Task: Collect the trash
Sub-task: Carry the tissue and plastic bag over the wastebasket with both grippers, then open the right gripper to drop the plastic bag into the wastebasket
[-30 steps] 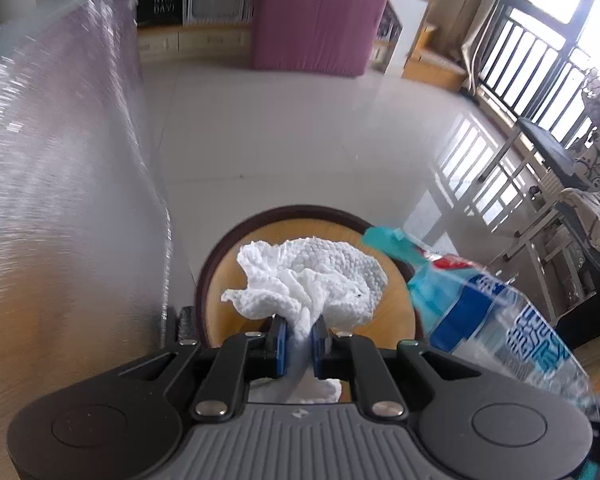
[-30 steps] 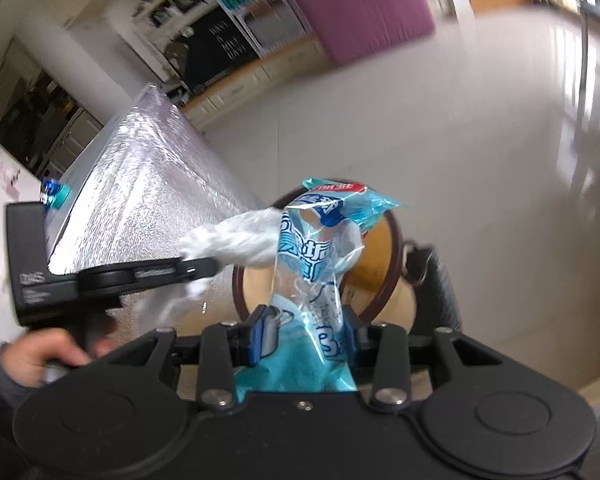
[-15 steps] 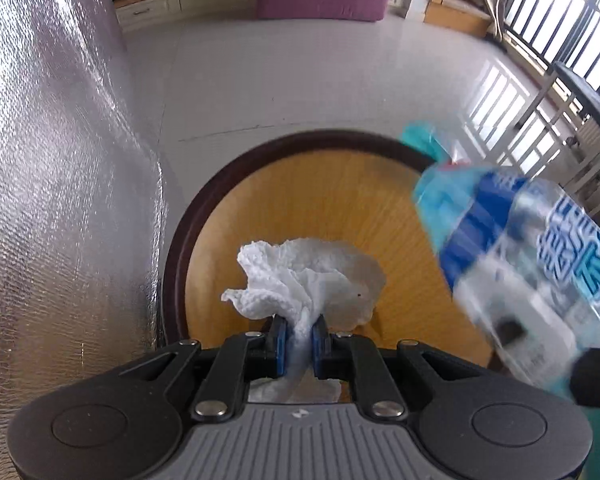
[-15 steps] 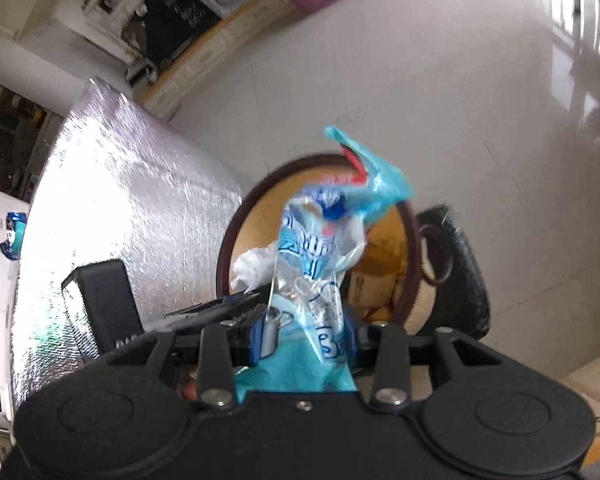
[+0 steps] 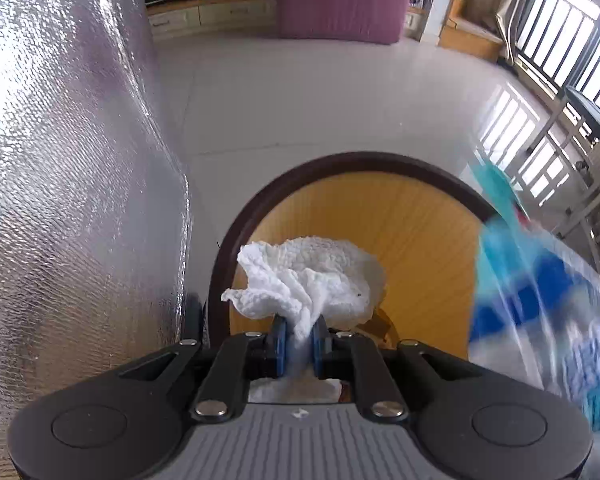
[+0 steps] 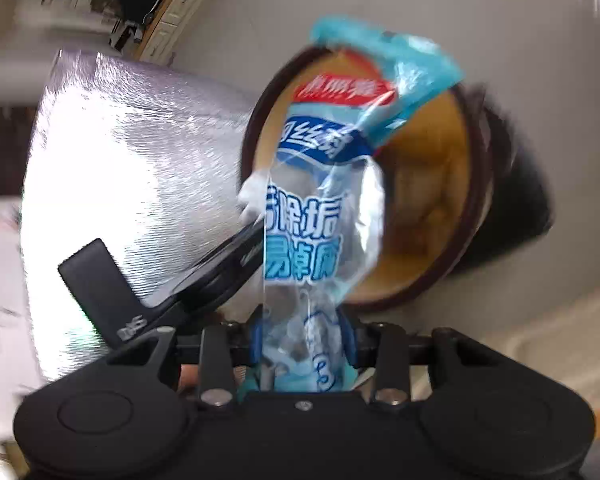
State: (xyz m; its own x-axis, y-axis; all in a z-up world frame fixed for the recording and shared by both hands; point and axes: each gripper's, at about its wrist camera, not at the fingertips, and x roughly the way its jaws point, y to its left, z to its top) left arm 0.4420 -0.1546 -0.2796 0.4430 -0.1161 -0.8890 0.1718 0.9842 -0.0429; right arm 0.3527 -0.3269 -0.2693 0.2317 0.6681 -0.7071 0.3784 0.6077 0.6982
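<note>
A crumpled tissue [image 5: 312, 280] is being pinched between the blue pads of the left claw [image 5: 299, 338], its loose bulk fanning out just ahead of the tips. A long blue-and-clear wrapper [image 6: 320, 208] is being clamped at its lower end by the right claw [image 6: 304, 344], the long axis running straight out along the fingers, the torn top flopping at the far end.

The coming drop is being governed by one relation: the round bin [image 5: 380, 168], dark-rimmed and yellow inside, is lying directly ahead of and below both claws. In the left view the tissue is being held over the near part of the opening; of the two, the left claw is judged nearer to a clean release. In the right view the wrapper is being held across the bin's mouth, the left claw lying just to its left.

Inside the bin [image 6: 432, 208], some brownish shapes are being glimpsed, too blurred to name. A silver foil-covered surface [image 5: 72, 200] is lying left of the left claw.
</note>
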